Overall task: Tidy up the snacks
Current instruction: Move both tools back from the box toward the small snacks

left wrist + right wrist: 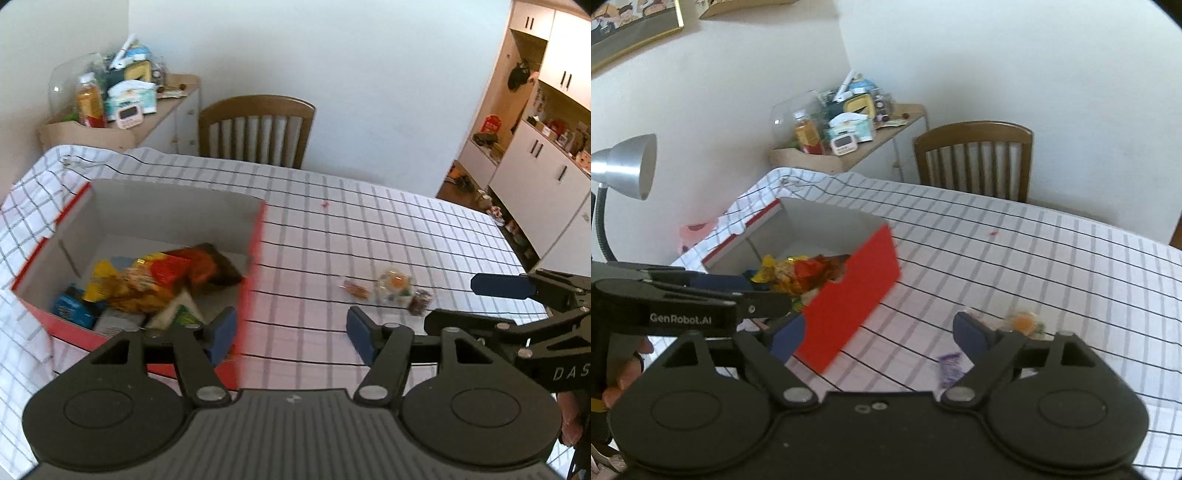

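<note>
A red cardboard box (255, 236) (849, 295) stands on the checked tablecloth and holds several snack packs (147, 280) (801, 273). Three small wrapped snacks lie on the cloth to its right: an orange one (356, 290), a clear pack with an orange centre (393, 286) (1023, 321) and a dark purple one (419, 301) (949, 367). My left gripper (291, 334) is open and empty, just above the box's near right corner. My right gripper (877, 336) is open and empty, over the cloth between the box and the loose snacks. It also shows in the left wrist view (517, 295).
A wooden chair (256, 129) (975, 158) stands at the table's far side. A cluttered side shelf (122, 107) (846, 136) is at the far left. A silver desk lamp (624, 166) stands left of the table. White cabinets (539, 162) are at the right.
</note>
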`<state>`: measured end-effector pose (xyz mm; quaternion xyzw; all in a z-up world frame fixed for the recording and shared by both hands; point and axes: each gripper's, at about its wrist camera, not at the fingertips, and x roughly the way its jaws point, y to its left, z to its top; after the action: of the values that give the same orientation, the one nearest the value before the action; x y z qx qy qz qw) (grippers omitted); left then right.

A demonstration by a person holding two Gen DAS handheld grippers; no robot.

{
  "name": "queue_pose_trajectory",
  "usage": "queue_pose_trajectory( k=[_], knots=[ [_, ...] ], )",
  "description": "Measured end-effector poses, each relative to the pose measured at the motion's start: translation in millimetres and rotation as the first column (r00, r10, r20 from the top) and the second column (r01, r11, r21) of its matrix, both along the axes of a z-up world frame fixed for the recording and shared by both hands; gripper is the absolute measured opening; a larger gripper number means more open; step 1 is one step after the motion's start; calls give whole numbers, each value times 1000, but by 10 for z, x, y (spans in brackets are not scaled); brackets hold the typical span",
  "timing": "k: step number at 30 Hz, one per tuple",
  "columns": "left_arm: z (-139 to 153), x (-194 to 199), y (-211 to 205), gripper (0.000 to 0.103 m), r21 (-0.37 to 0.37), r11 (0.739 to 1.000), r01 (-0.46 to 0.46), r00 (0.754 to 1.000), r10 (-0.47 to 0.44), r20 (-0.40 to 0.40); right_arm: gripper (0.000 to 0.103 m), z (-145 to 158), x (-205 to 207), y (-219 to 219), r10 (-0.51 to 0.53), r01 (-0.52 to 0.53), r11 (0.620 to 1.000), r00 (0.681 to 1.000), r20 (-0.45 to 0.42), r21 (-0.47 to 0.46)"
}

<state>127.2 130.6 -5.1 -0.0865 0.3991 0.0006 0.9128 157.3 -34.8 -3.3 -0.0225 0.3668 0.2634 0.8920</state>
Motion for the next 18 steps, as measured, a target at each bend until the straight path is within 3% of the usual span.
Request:
queue_pose_trajectory(
  k=[4,6,18],
  knots=[
    [-91,45,-241,82,-11,1000,17,1000,-18,-16,94,-38,-16,-313,-36,36,999,999,-11,17],
    [-153,83,-356,82,-15,1000,26,999,-26,-37,103,-72,-21,-459,-53,54,998,998,-18,20],
    [-549,400,-748,82,-49,999,-3,991,-4,-132,103,-398,157,-1054,-138,136,990,989,-57,-26]
  ],
)
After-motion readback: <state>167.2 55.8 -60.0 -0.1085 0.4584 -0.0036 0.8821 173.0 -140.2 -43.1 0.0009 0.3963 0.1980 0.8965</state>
